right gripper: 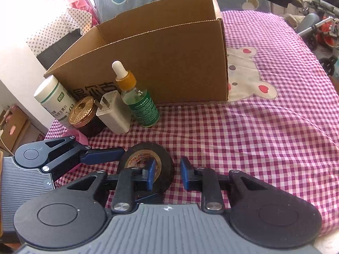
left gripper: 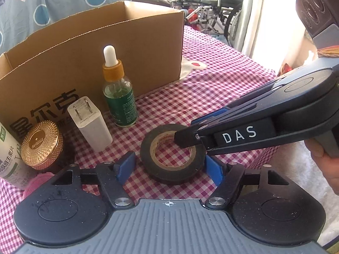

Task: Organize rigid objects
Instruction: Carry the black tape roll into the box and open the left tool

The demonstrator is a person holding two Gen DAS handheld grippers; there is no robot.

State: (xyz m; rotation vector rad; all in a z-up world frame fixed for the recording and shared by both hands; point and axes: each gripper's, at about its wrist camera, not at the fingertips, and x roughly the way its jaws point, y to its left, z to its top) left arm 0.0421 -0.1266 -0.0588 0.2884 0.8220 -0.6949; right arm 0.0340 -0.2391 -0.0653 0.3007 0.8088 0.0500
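Where the pink-and-white checked cloth (left gripper: 222, 97) lies bare in front of the box (left gripper: 95, 48), the tape (left gripper: 146, 148) rests, a black roll wound on a tan card core with reddish print, of which only "tape" can be read in the right wrist view. The left gripper (left gripper: 170, 167) is released, its 2 blue pads (left gripper: 127, 165) on either side of the roll: the left pad is clearly apart from it and the right pad just beside it. The right gripper (right gripper: 168, 173), marked "DAS" on its side, has 1 finger inside the core and the other outside the roll's wall; a gap shows at the outer pad, so it is not clenched on the tape. Against the box, which bears large dark Chinese characters, stand 4 things in a row: a white bottle (right gripper: 53, 99) with green Chinese lettering, a jar (left gripper: 42, 146) with a gold patterned lid, a white charger (left gripper: 91, 124), and a dropper bottle (left gripper: 119, 93) whose green label starts "CKCU".
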